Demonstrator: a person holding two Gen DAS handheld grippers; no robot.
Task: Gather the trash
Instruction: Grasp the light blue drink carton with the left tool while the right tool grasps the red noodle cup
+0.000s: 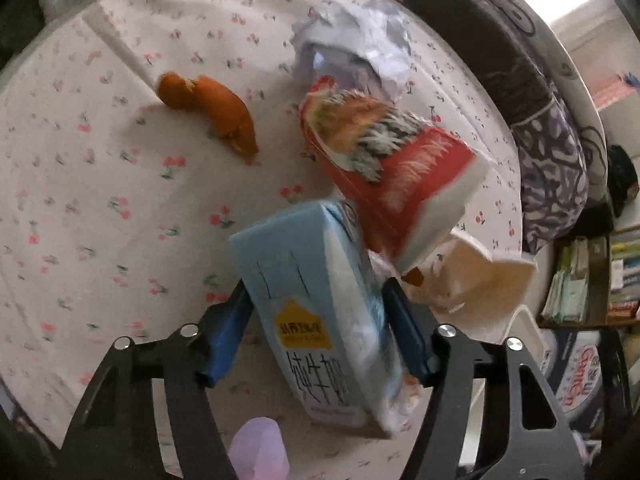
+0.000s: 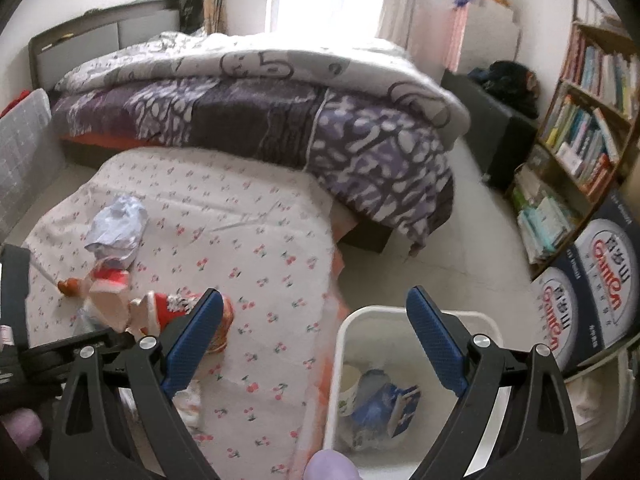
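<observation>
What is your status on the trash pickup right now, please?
Left gripper closed on light blue milk carton. Right gripper open, empty, above white bin. Red-and-white snack box leans against carton.

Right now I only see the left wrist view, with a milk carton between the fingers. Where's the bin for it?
Observer: In the right wrist view, a white bin stands on the floor, right against the edge of the flowered cloth.
Operator: Anything in it already?
Observer: Yes, a paper cup and a blue packet lie at the bottom.
Operator: Is the right gripper free to help with the milk carton?
Observer: Its fingers stand wide apart with nothing between them.
</observation>
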